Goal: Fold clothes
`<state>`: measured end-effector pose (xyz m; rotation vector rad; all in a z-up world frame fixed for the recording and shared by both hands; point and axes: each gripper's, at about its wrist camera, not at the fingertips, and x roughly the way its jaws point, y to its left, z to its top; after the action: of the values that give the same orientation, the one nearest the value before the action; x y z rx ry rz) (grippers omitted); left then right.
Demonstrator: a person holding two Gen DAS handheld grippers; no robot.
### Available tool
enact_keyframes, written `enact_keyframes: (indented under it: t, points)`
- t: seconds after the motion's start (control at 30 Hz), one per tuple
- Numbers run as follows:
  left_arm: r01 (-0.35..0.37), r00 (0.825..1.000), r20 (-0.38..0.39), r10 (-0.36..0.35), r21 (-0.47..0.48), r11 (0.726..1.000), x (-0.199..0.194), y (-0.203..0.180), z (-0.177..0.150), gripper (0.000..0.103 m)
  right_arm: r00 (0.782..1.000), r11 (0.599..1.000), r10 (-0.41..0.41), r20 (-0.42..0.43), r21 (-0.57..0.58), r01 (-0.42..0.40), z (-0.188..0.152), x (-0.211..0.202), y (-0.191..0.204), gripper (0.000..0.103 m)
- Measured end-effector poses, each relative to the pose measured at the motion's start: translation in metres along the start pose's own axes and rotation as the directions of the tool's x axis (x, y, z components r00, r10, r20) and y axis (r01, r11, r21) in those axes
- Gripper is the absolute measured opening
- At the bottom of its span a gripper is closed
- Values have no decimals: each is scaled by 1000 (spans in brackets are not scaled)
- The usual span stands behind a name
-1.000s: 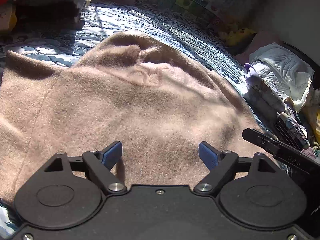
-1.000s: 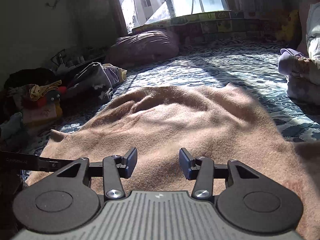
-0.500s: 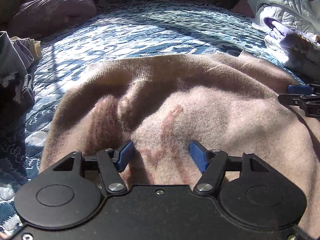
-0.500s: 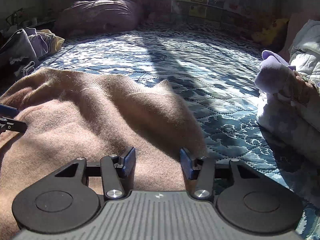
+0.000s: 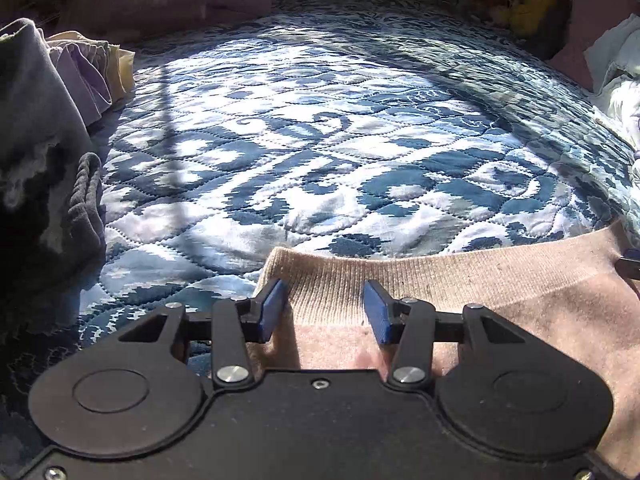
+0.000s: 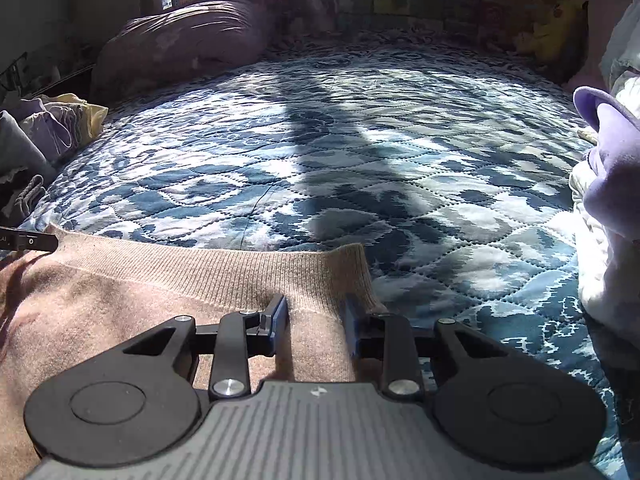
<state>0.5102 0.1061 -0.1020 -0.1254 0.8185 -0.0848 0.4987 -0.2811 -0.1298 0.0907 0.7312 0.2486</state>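
Observation:
A beige-pink knitted sweater lies flat on the bed with its ribbed hem facing away from me. My left gripper is open and low over the hem's left corner, with one blue finger on each side of the cloth. In the right wrist view the same sweater ends at its right corner, and my right gripper is open astride the ribbed band there. Each gripper shows at the edge of the other's view: the right gripper's tip and the left gripper's tip.
The blue-and-white quilted bedspread stretches ahead in sunlight. A pile of grey and lilac clothes lies at the left, with a purple pillow at the far end. A lilac garment on white bedding sits at the right, beyond it a yellow plush toy.
Both grippers have travelled forward across the sweater from its middle to the far ribbed hem, ending at its two corners. Their fingers have narrowed but remain apart.

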Motion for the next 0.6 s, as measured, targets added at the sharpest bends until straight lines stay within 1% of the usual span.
enact_keyframes:
  t: [0.03,0.07,0.1,0.13,0.17,0.2,0.23,0.27,0.3,0.33,0.37,0.4,0.43,0.47,0.5,0.53,0.57,0.6]
  points:
    - [20,1000,22,-20,3,1000,-8,1,2,30,1000,998,16,7,58,-17,0,-3,-10,24]
    - [36,998,55,-38,35,999,-17,-3,3,29,1000,998,5,23,60,-6,0,-8,-12,20]
    - [52,995,87,-57,68,996,-27,-7,4,30,998,999,14,69,34,-17,0,-16,-9,20]
    - [104,989,98,-114,96,990,-33,-11,2,30,992,999,46,116,7,-47,-2,-22,-6,20]
    - [144,984,88,-156,126,981,-33,-15,-2,35,994,999,33,103,-22,-31,-3,-17,-5,25]
    - [98,993,52,-108,166,981,-24,-20,-7,45,998,998,-23,55,-59,27,-5,-7,-3,24]
    - [-18,1000,17,15,214,977,-10,-22,-13,45,998,995,-52,41,-83,55,-7,1,-4,24]
    - [-52,999,26,47,225,973,-6,-20,-17,47,997,995,-59,43,-75,62,-7,2,-6,23]
    - [-30,999,31,25,176,984,-11,-14,-15,44,994,993,-102,33,-58,104,-1,0,-6,25]
    - [-36,998,52,29,139,990,-23,-9,-14,39,989,987,-147,31,-53,149,3,-6,-5,30]
    - [-55,996,82,46,114,992,-37,-4,-12,35,988,987,-148,47,-49,150,5,-16,-4,30]
    - [-72,991,120,59,101,992,-52,-1,-13,34,989,990,-128,73,-42,131,5,-27,-3,30]
    - [-52,988,146,39,81,995,-67,4,-16,34,990,993,-101,98,-57,107,4,-41,3,30]
    - [-3,988,155,-7,64,998,-77,7,-21,34,991,992,-74,113,-89,85,2,-51,11,30]
    - [44,987,153,-54,71,997,-85,7,-26,34,992,990,-43,118,-129,58,-2,-59,22,30]
    - [74,986,142,-89,108,991,-89,2,-34,34,993,985,20,113,-174,0,-9,-65,35,29]
    - [79,988,116,-98,157,984,-86,-5,-42,35,993,978,69,92,-205,-49,-15,-66,46,27]
    - [64,994,75,-79,190,980,-78,-10,-48,36,998,966,44,46,-257,-31,-24,-57,55,27]
